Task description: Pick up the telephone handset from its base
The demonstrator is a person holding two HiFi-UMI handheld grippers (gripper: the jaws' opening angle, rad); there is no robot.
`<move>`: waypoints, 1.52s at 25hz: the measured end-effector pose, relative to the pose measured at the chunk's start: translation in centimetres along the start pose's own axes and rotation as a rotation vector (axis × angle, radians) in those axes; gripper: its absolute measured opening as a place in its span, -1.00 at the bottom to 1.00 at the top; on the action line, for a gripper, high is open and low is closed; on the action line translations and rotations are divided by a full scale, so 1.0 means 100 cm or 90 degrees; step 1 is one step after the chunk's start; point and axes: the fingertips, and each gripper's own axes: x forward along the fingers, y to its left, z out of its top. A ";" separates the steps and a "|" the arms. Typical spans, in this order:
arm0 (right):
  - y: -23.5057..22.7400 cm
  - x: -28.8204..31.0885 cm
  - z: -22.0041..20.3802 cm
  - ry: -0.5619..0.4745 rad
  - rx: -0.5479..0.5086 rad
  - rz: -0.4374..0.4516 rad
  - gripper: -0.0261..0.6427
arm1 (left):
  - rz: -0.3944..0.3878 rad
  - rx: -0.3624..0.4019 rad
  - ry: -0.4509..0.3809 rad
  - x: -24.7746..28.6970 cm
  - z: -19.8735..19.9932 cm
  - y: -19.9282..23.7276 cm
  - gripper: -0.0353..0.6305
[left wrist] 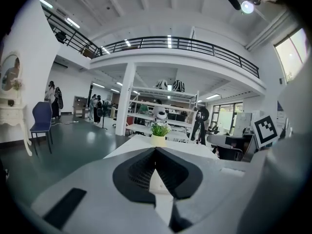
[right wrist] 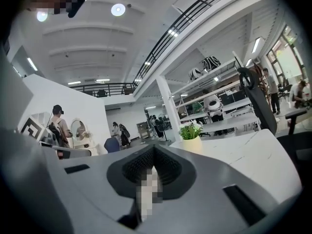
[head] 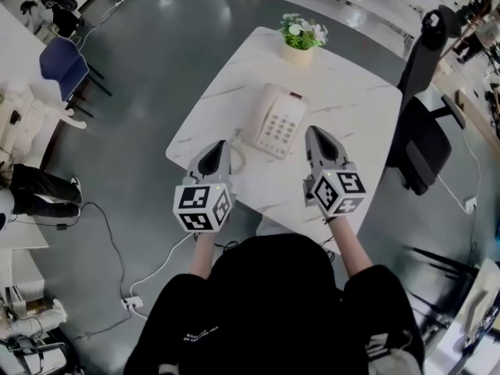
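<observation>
The table (head: 367,123) was a square slab with rounded corners, its top white and glossy with faint grey veins like marble. Near the middle sat the telephone base (head: 283,127), a cream plastic wedge with smooth curved edges, and its keypad (head: 275,133) showed as a neat grid of small pale buttons. The telephone handset (head: 255,116) lay cradled along the base's left side. It was a long, rounded bar of the same cream plastic, a shade harder to pick out against the white top. A thin cord (head: 235,159) curled from the near end of the telephone toward the table's edge.

At the far edge stood a potted plant (head: 301,39) with green leaves and small white blooms in a squat cream pot.

The left gripper (head: 224,144) hovered above the near edge just left of the phone. Its grey moulded jaws were pressed tip to tip, with black ribbed pads inside and nothing caught between them. The right gripper (head: 312,130) hovered just right of the phone and was likewise pinched closed and empty (a mosaic patch covered part of the gap in its own view). Neither touched the handset.

A black office chair (head: 422,143) stood by the table's right side on dark, glossy flooring.
</observation>
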 end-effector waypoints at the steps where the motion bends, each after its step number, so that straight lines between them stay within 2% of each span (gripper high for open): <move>1: -0.005 0.003 -0.002 0.003 0.004 -0.005 -0.95 | -0.004 0.001 0.006 0.007 -0.002 0.000 -0.89; 10: -0.035 0.026 -0.011 0.011 0.026 -0.050 -0.95 | -0.043 0.015 0.053 0.061 -0.014 -0.002 -0.89; 24: -0.064 0.048 -0.033 0.034 0.056 -0.131 -0.95 | -0.085 0.038 0.173 0.140 -0.048 0.002 -0.88; 30: -0.075 0.054 -0.043 0.032 0.063 -0.158 -0.95 | -0.099 0.044 0.200 0.167 -0.062 0.000 -0.56; 35: -0.083 0.053 -0.054 0.035 0.082 -0.178 -0.95 | -0.115 0.046 0.230 0.187 -0.079 -0.005 -0.21; 38: -0.088 0.052 -0.059 0.037 0.091 -0.186 -0.95 | -0.121 0.055 0.254 0.198 -0.091 -0.007 -0.14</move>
